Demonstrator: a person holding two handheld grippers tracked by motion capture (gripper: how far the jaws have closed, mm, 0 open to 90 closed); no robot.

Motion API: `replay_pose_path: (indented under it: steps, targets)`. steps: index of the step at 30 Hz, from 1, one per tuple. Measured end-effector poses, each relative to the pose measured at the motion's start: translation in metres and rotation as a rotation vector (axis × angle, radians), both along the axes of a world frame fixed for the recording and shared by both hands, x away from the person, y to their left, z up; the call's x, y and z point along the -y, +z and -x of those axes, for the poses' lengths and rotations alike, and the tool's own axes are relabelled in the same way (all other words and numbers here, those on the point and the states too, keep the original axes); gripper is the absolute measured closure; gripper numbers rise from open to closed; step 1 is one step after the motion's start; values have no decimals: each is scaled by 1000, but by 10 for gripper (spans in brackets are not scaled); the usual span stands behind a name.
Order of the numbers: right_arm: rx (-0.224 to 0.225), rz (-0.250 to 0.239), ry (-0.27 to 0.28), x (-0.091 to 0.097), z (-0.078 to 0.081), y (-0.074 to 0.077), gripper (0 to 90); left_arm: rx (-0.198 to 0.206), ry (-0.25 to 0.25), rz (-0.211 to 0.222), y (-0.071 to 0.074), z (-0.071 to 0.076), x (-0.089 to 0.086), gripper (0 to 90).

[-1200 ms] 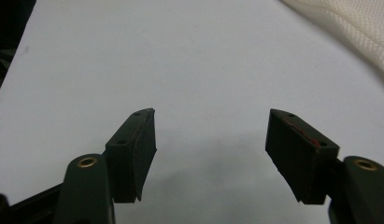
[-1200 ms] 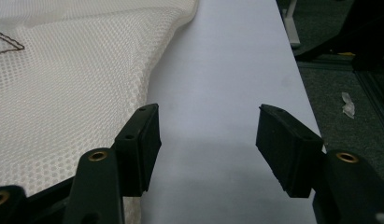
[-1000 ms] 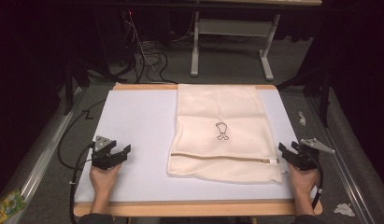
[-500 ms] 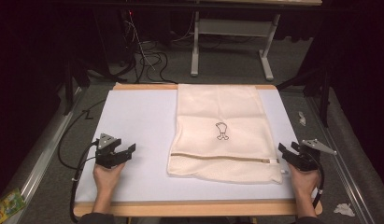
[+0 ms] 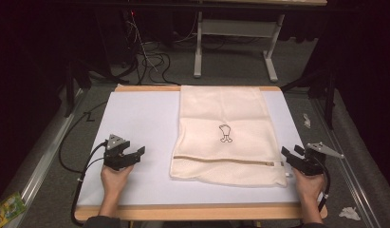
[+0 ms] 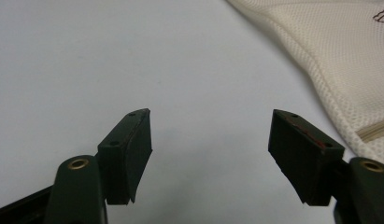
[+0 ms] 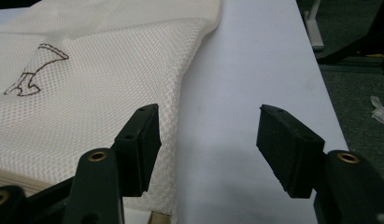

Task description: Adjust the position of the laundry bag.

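The left gripper (image 5: 135,154) is hovering over the bare left part of the white table surface (image 5: 135,118), well apart from the mesh laundry bag (image 5: 221,114); its jaws have just been opening and are standing wide and released, with nothing between them. In the left gripper view, the left gripper (image 6: 210,135) is facing bare white surface, with the bag's edge (image 6: 330,60) lying off to the upper right. The bag is lying flat across the centre-right of the table, its zipper (image 5: 226,160) running along near the front edge and a small brown emblem (image 5: 225,133) showing at its middle. The right gripper (image 5: 288,154) is positioned just beside the bag's front right corner, jaws released and holding nothing; in the right gripper view (image 7: 208,126), one jaw is standing over the mesh edge.
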State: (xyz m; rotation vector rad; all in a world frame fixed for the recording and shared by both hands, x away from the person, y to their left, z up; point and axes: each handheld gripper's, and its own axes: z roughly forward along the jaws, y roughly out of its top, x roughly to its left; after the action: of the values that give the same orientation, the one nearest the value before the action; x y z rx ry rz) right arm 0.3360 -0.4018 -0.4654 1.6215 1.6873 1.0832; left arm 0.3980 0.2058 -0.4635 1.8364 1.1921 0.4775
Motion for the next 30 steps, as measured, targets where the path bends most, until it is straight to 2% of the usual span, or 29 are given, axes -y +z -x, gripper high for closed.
replay_pose_path:
  steps: [9,11,13,16,19,20,21,24,30]
  targets:
    - [-10,-4,12,-4,3,6,397,-19,-62,-5,7,-3,26,296]
    - [-12,-1,17,-5,2,7,398,-24,-76,10,8,-4,32,294]
    - [-14,-3,22,-6,2,7,404,-26,-88,0,9,-5,38,290]
    - [-33,-8,32,-9,0,8,413,-35,-106,12,9,-6,47,289]
    - [-43,-2,45,-13,-2,9,424,-35,-117,2,11,-7,55,287]
    - [-46,-2,48,-14,-2,9,427,-35,-122,5,12,-8,58,286]
    - [-53,0,52,-15,-3,9,427,-41,-128,28,13,-8,60,286]
    - [-64,-2,61,-19,-6,10,432,-42,-139,-1,15,-9,69,281]
    - [-100,3,85,-27,-14,13,433,-60,-173,-7,18,-13,90,269]
